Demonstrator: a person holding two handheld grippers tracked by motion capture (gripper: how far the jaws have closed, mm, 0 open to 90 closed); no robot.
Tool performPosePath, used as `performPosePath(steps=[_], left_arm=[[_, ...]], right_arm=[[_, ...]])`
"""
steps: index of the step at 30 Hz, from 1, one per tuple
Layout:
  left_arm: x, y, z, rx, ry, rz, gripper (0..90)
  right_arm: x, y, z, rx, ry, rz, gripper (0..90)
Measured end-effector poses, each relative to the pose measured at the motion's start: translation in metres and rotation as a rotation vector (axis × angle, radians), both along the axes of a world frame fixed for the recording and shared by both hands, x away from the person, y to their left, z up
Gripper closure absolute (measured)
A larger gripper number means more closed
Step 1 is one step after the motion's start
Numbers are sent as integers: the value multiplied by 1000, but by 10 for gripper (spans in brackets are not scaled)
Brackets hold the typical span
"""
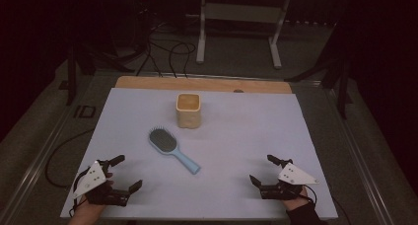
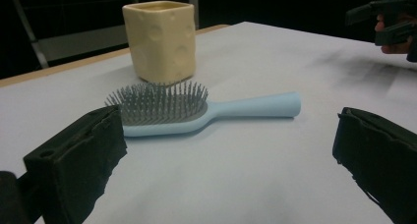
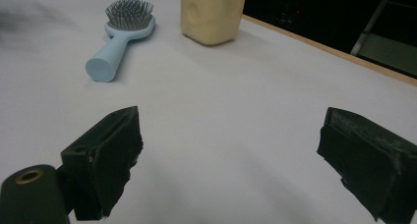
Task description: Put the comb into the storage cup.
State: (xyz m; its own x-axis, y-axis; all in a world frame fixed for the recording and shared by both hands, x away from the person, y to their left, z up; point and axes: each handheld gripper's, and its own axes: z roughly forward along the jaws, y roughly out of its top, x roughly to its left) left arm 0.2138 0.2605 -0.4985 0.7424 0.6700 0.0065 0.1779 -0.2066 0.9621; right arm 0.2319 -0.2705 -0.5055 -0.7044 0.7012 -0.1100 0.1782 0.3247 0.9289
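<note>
1. The left hand-held gripper point(image 1: 120, 174) and right hand-held gripper point(image 1: 263, 170) are held wide apart, gripping nothing.
2. The brush point(image 1: 172, 148) is laid ahead, between them, probably for reach.
3. The cup point(image 1: 189, 109) stands just beyond it on the surface point(image 1: 256, 136).

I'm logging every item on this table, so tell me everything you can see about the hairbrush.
The hairbrush is pale blue, plastic-looking, with an oval head of dark grey bristles and a round, blunt-ended handle. It lies flat on the white table cover, bristles up, head toward the cream cup but apart from it, handle angled toward the person's right. Nothing holds it; only the cover touches it.
</note>
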Motion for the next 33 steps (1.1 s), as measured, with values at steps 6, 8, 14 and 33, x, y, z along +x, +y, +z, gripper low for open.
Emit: performPosePath(steps=[6,8,14,33], left_arm=[[1,-7,6,14,-8,-25,0],[1,-7,6,14,-8,-25,0],[4,-13,19,14,8,-37,0],[21,-32,66,51,10,-97,0]], right_arm=[[-1,-1,1,6,-8,-8,88],[-1,-1,1,6,-7,-9,88],[-2,0,2,1,-16,-10,88],[-2,-1,4,15,-23,-17,89]])
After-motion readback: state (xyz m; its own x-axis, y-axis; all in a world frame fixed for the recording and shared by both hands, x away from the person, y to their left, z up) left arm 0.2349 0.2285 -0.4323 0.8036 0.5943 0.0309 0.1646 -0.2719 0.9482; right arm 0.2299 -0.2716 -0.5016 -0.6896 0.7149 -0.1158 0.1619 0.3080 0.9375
